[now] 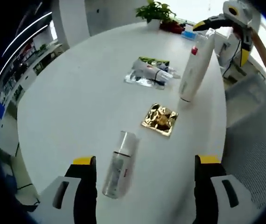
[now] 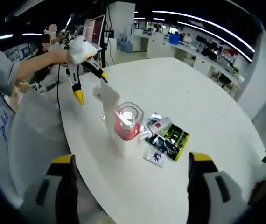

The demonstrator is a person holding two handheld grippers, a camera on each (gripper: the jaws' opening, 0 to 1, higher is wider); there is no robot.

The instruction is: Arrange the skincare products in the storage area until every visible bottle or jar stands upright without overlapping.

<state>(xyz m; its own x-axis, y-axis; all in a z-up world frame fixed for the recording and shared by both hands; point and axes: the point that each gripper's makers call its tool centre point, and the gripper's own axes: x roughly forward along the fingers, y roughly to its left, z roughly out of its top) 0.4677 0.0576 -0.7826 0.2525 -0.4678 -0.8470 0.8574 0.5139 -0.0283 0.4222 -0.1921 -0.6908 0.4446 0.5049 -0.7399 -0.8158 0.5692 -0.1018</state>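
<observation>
Both claws wide open, nothing held: L claw [image 1: 144,179] by lying clear bottle [image 1: 119,164], R claw [image 2: 130,179] near upright white bottle [image 2: 126,128].

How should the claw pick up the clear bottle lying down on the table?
Grip the lying clear bottle across its round middle, coming down from above. It points lengthwise between the open left claw, so its narrow width fits between the jaws, probably.

ahead of the left hand-held gripper [image 1: 144,175] a fallen clear bottle [image 1: 119,164] lies between its jaws; beyond, a gold packet [image 1: 160,119] and tall white bottle [image 1: 195,69] block the right, while bare worktop [image 1: 77,98] opens leftward.
</observation>
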